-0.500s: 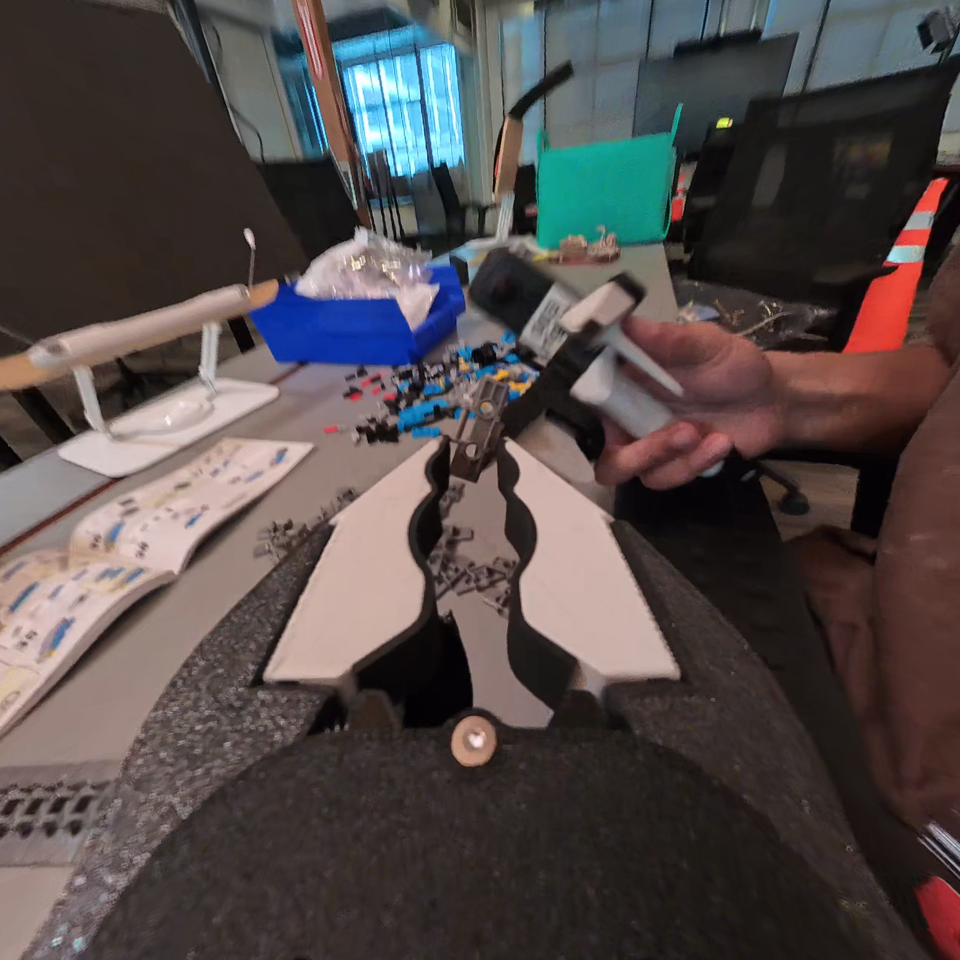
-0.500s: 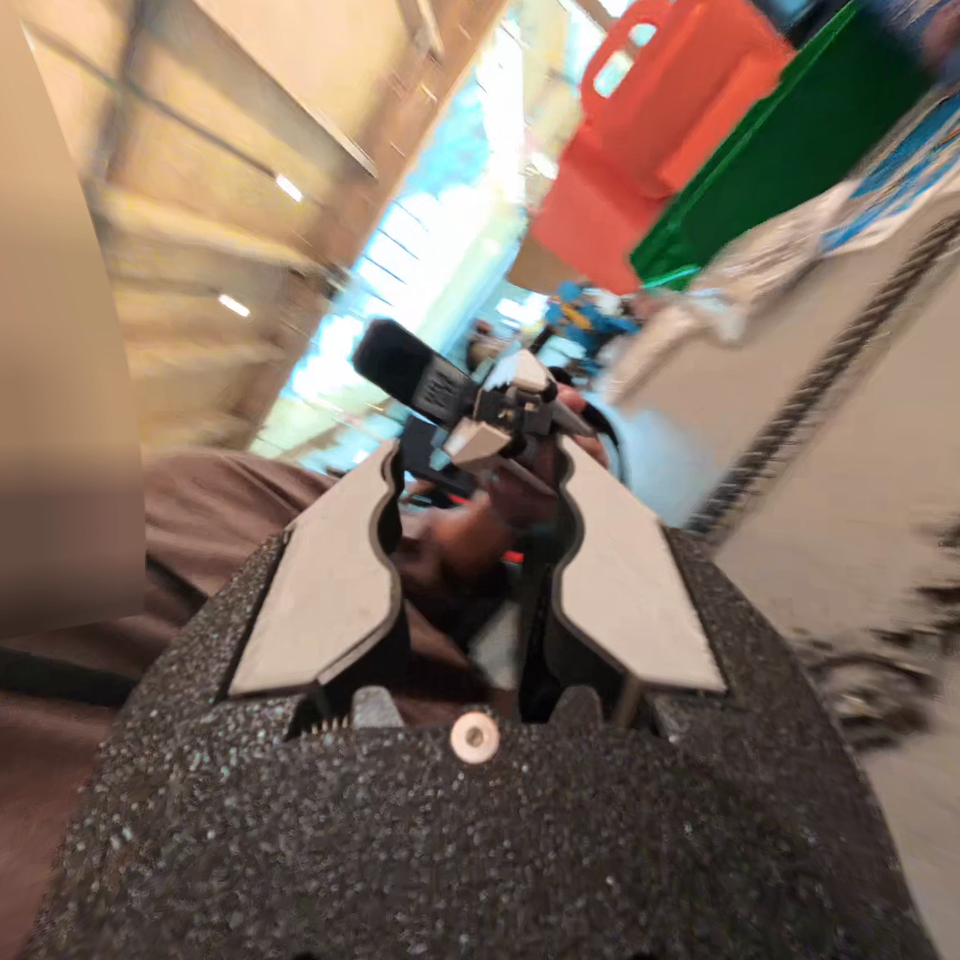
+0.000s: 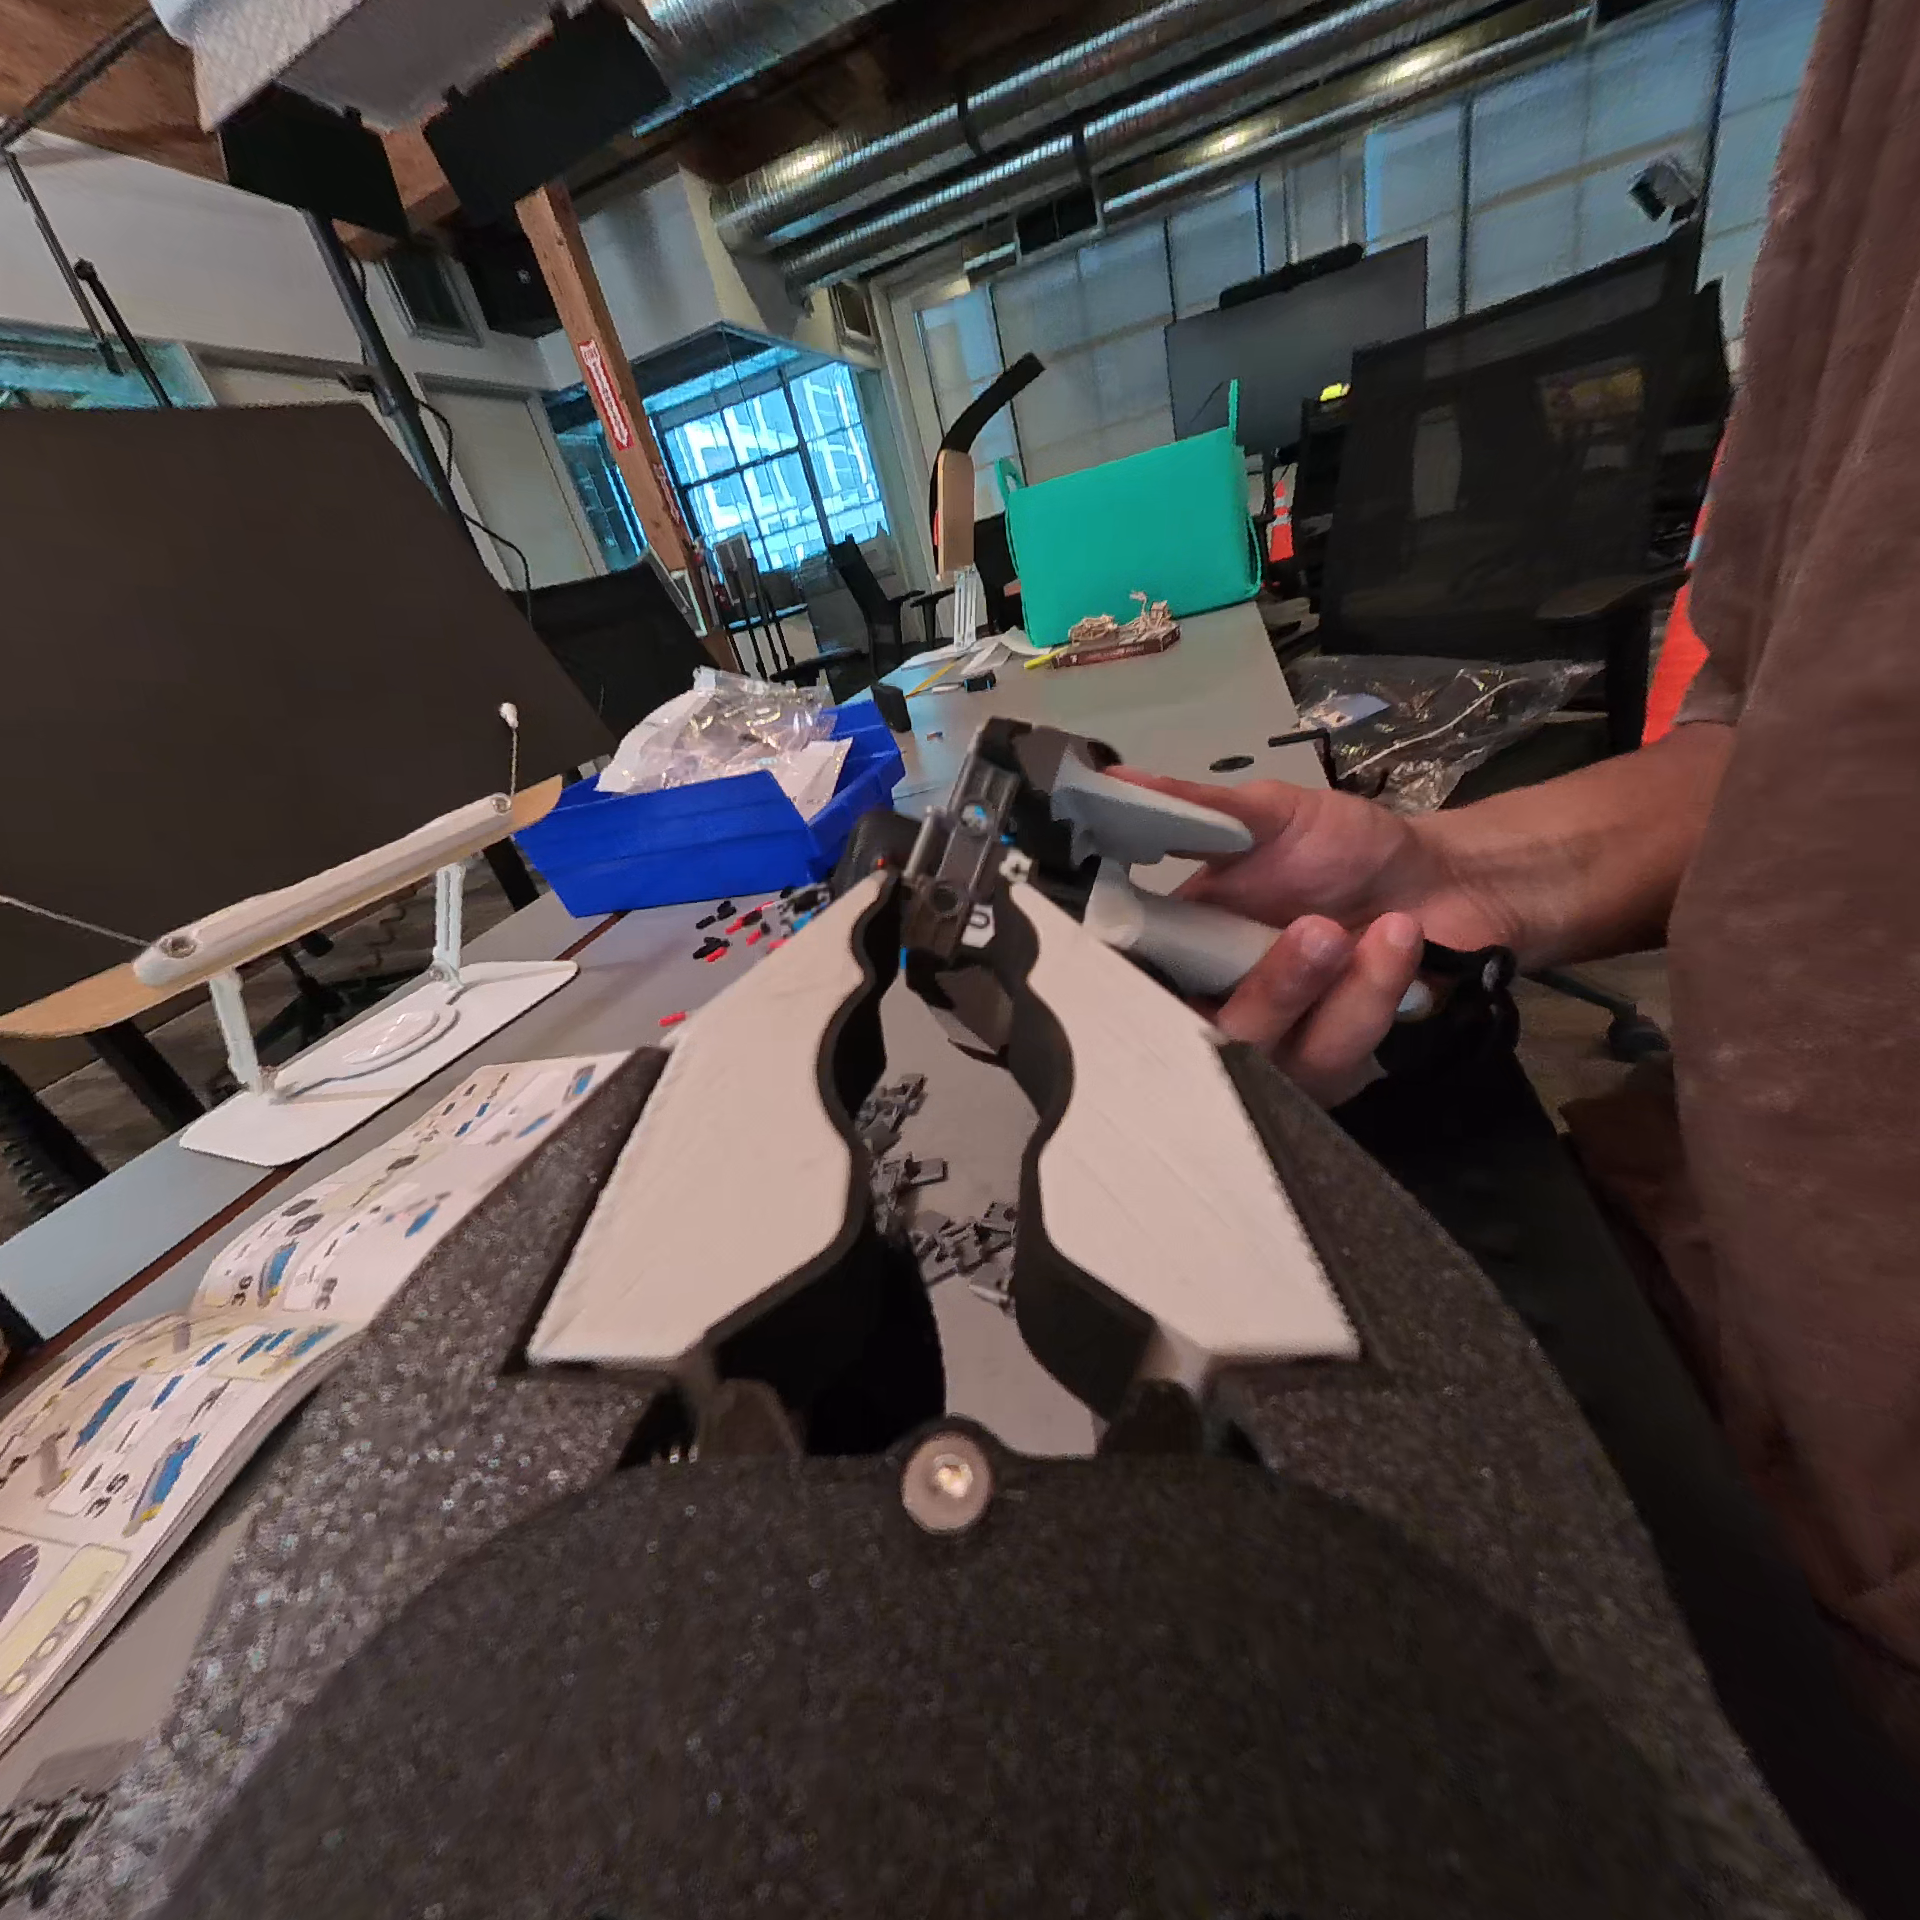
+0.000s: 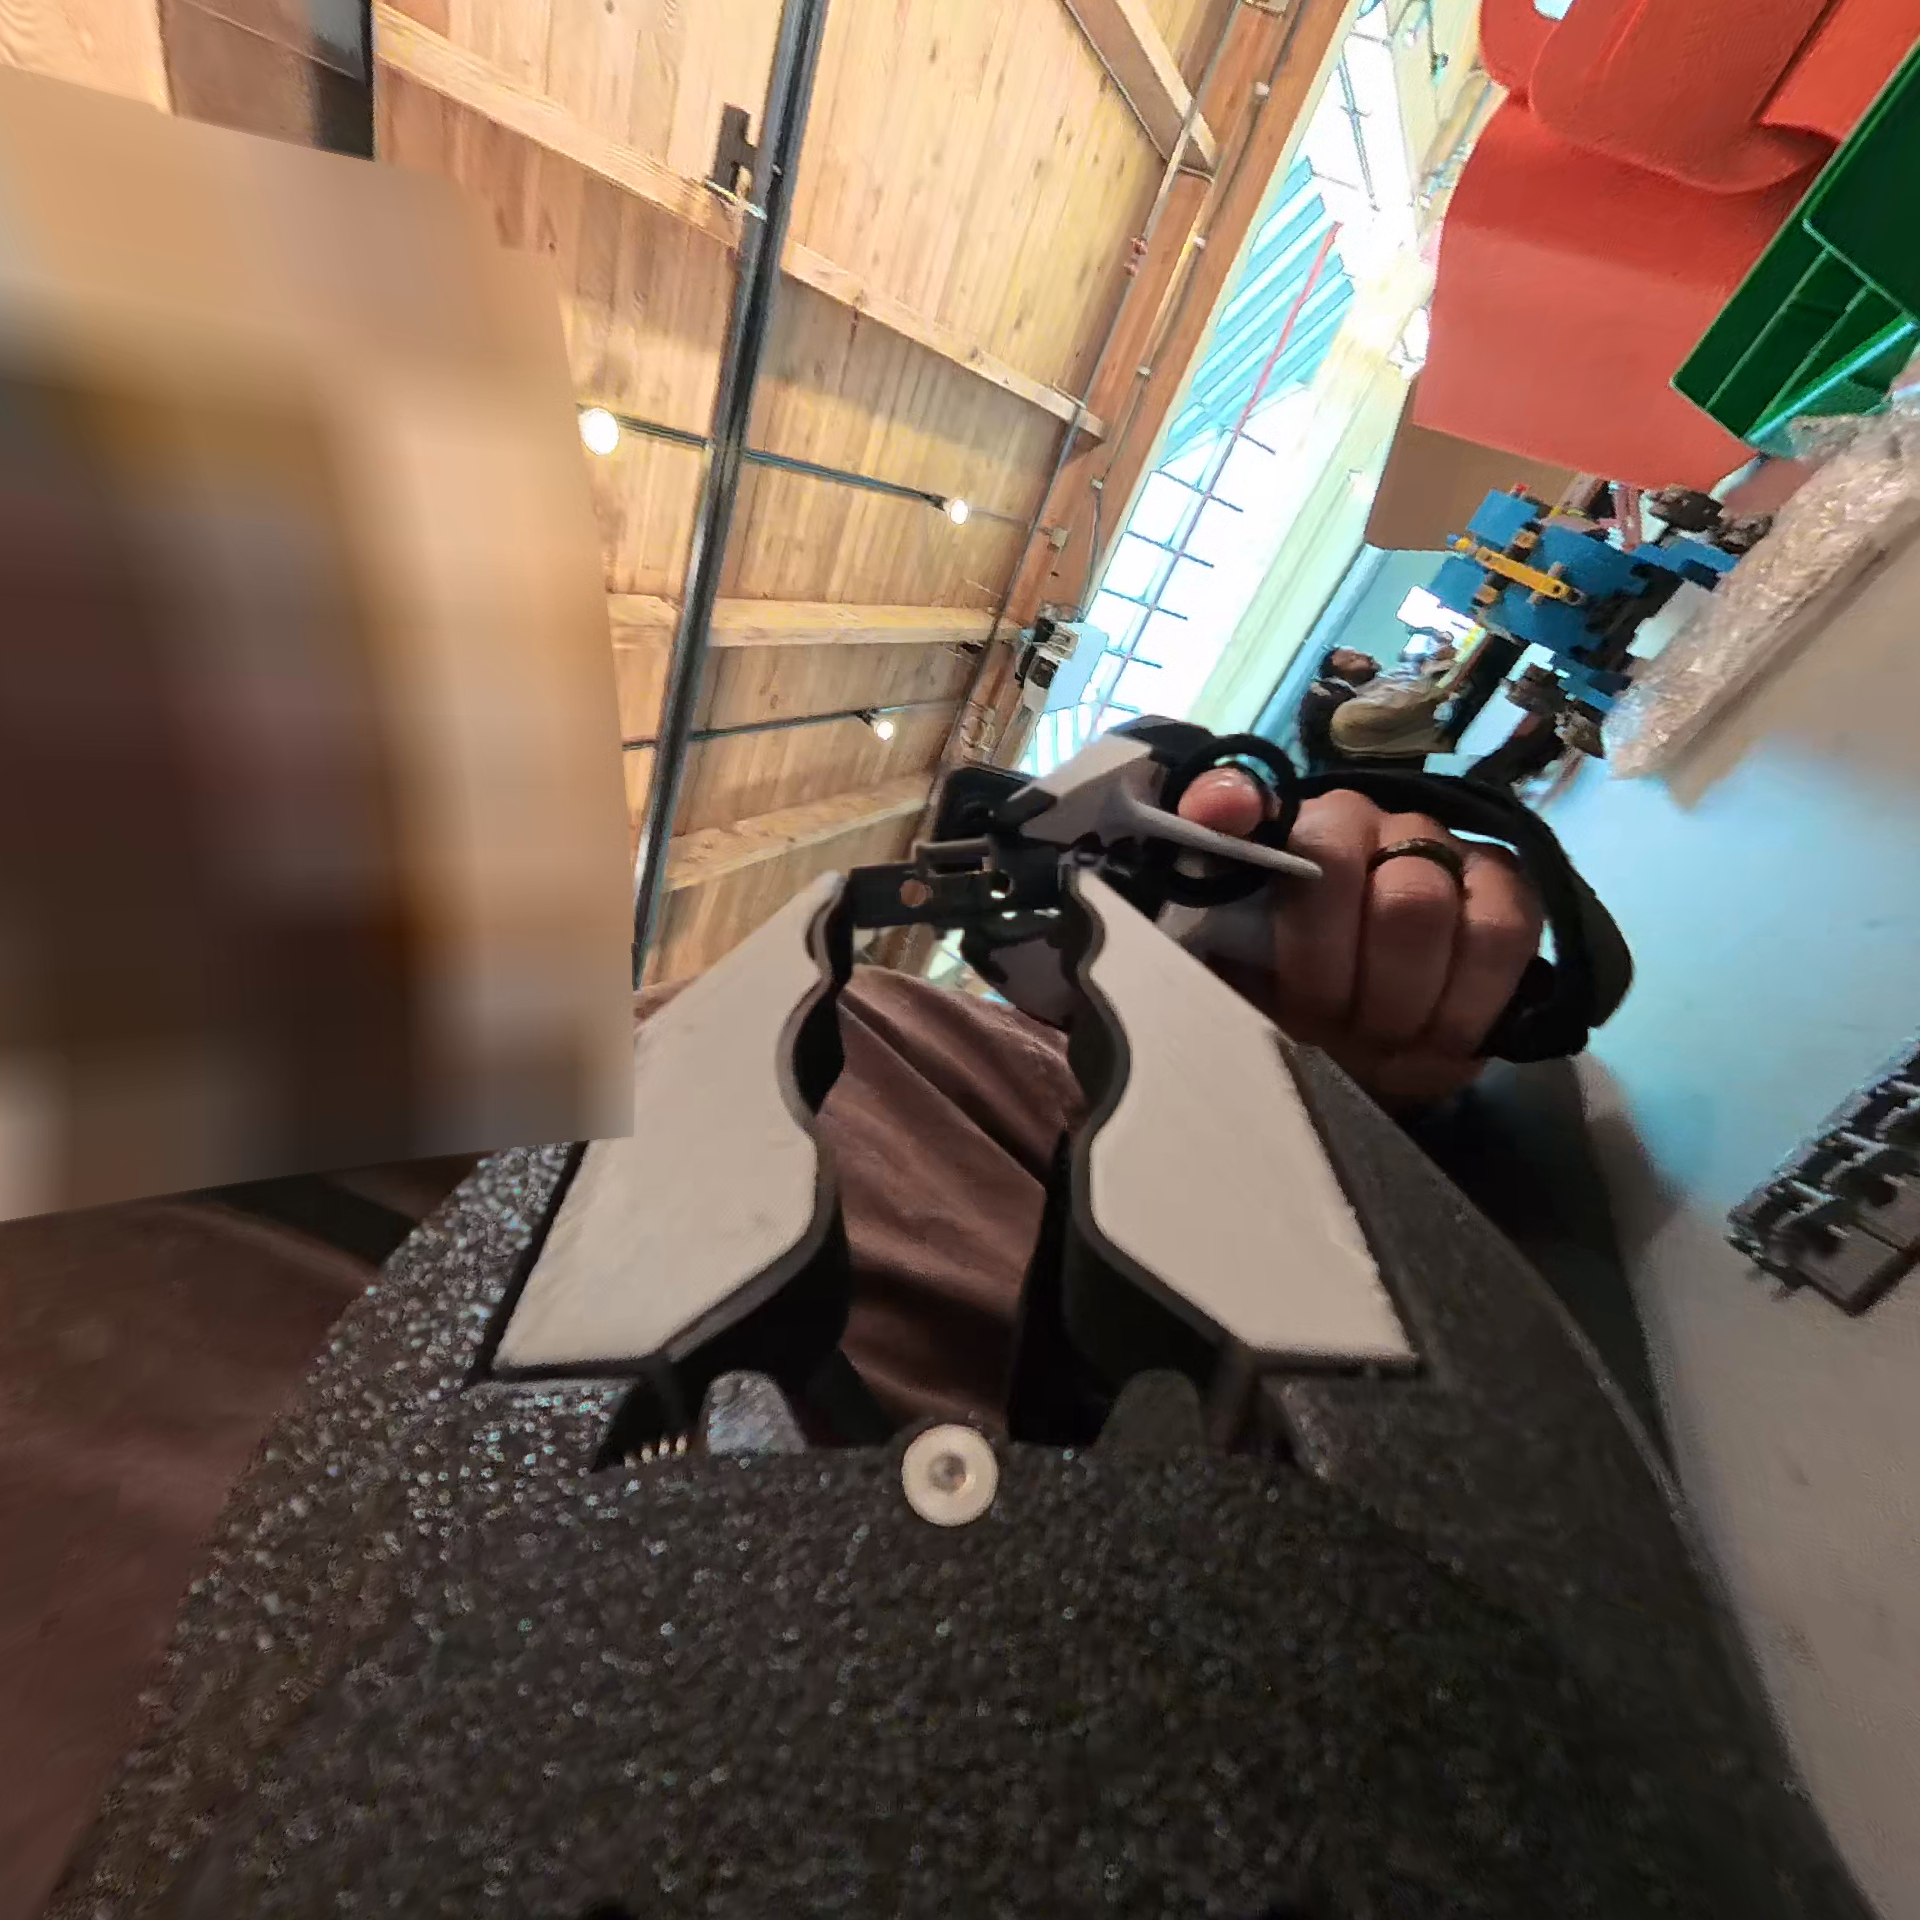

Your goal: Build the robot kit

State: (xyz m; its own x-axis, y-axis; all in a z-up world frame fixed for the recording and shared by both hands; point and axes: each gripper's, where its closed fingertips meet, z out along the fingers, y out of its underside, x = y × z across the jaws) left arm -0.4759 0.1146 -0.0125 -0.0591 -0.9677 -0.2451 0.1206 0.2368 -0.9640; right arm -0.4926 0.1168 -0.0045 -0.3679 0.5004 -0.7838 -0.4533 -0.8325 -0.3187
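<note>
In the left wrist view, an open instruction booklet [image 3: 260, 1309] lies at the lower left on the grey table [image 3: 1164, 696]. Above it stands a white desk lamp [image 3: 343, 894], and further right a blue bin [image 3: 717, 821] holds clear plastic bags. Small red, black and blue pieces [image 3: 748, 925] are scattered just below the bin. At centre the left gripper [image 3: 940, 914] has its jaws drawn narrow around a small grey building-brick assembly [image 3: 951, 883] at the fingertips. Grey pieces [image 3: 956, 1226] lie on the table between the fingers. At centre right a hand [image 3: 1309, 904] holds the other gripper's handle.

In the right wrist view, tilted, the right gripper [image 4: 961, 904] at centre has its jaws narrow on the same assembly [image 4: 935, 888]. Right of it, a ringed hand [image 4: 1403, 935] grips the left gripper's handle.
</note>
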